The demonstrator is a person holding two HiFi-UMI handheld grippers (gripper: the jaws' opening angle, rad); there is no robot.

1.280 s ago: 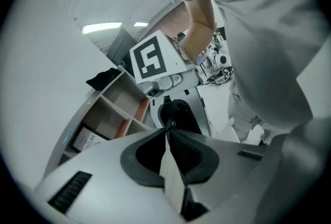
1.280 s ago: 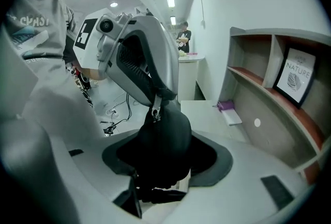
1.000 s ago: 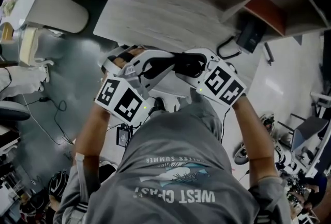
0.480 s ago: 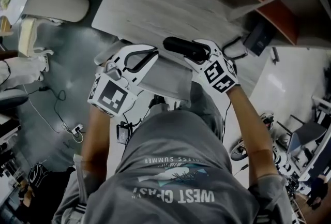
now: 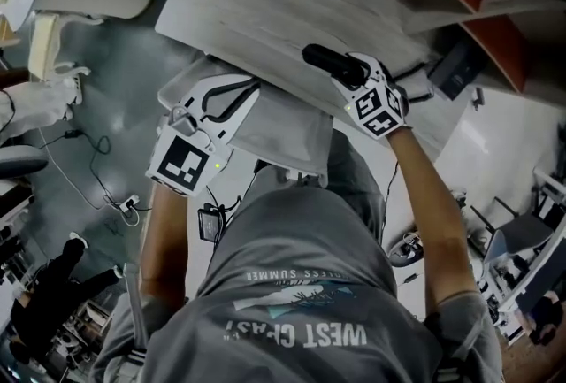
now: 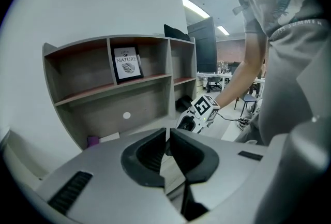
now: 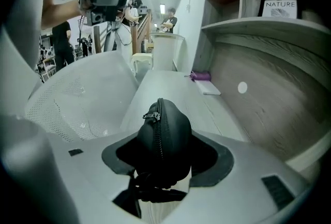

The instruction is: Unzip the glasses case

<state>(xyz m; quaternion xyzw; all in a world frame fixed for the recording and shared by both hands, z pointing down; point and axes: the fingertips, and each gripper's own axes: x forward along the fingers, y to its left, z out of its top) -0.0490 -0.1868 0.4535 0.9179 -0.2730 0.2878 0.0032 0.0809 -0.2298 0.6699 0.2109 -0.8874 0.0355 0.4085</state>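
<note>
**Case gripped, zipper not yet started**

The right gripper (image 7: 164, 157) is clamping the black, rounded hard-shell glasses case (image 7: 163, 132) between widely spread jaws. It is holding the case over the near edge of the pale wood-grain desk (image 5: 265, 10), with the zipper seam facing the camera. The zipper is running fully closed, and its small metal pull (image 7: 151, 116) is sitting near the top of the seam. The left gripper (image 6: 166, 137) is waiting well to the side, its jaws nearly together and gripping nothing.

This looks like the presenting step. Next, the left jaws probably need to part, cross over and pinch the pull while the right steadies the case.

There are two grippers, one case and one pull. Farther back, one small purple object (image 7: 200, 76) is lying on the desk.
</note>
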